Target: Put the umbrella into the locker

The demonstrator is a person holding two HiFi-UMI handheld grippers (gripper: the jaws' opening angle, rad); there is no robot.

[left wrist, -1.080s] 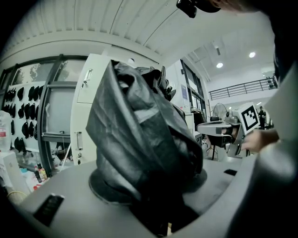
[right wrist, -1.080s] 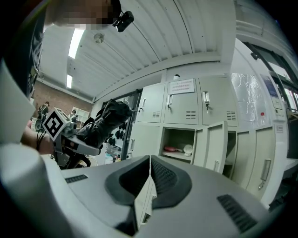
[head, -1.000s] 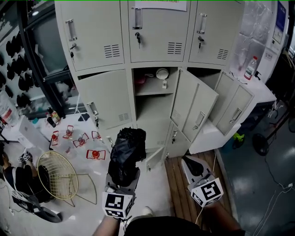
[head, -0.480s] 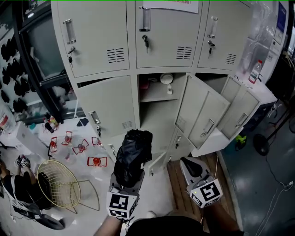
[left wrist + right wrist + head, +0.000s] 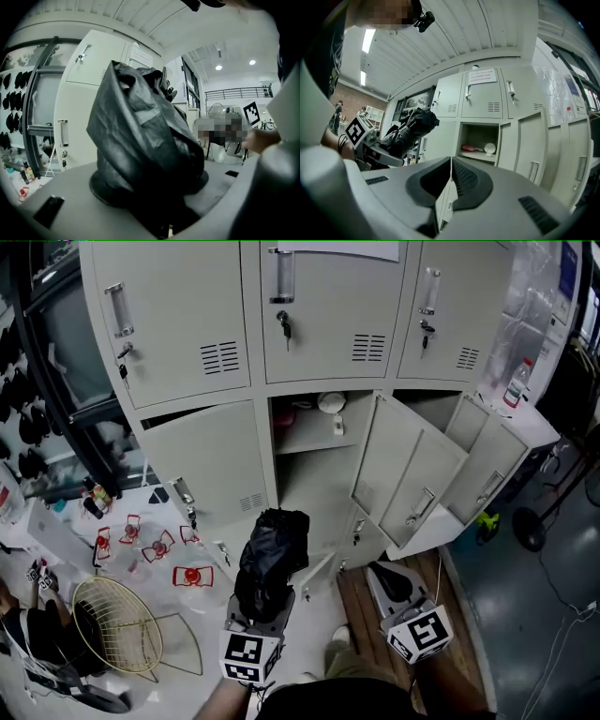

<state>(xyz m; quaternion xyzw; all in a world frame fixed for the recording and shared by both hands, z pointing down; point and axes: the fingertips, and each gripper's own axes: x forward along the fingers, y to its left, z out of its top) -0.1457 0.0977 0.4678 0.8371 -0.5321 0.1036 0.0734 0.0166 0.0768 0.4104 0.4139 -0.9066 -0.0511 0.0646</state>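
Note:
A folded black umbrella (image 5: pixel 270 557) stands up out of my left gripper (image 5: pixel 263 596), which is shut on its lower end; the crumpled black fabric (image 5: pixel 140 145) fills the left gripper view and hides the fingertips. It hangs in front of the grey lockers, below the open middle compartment (image 5: pixel 307 460), whose door (image 5: pixel 405 474) swings out to the right. That compartment (image 5: pixel 480 140) has a shelf with a white round thing and a red thing on it. My right gripper (image 5: pixel 382 570) is lower right, jaws pressed together with nothing in them (image 5: pixel 451 180).
More locker doors (image 5: pixel 487 465) stand open at the right. On the floor at left are a wire basket (image 5: pixel 117 624), several red items (image 5: pixel 192 575) and a seated person (image 5: pixel 28 638). A bottle (image 5: pixel 517 381) stands on a white top at right.
Both grippers have moved closer to the lockers, and the left one sits slightly lower. The umbrella stays in the left grip. The right jaws stay closed.

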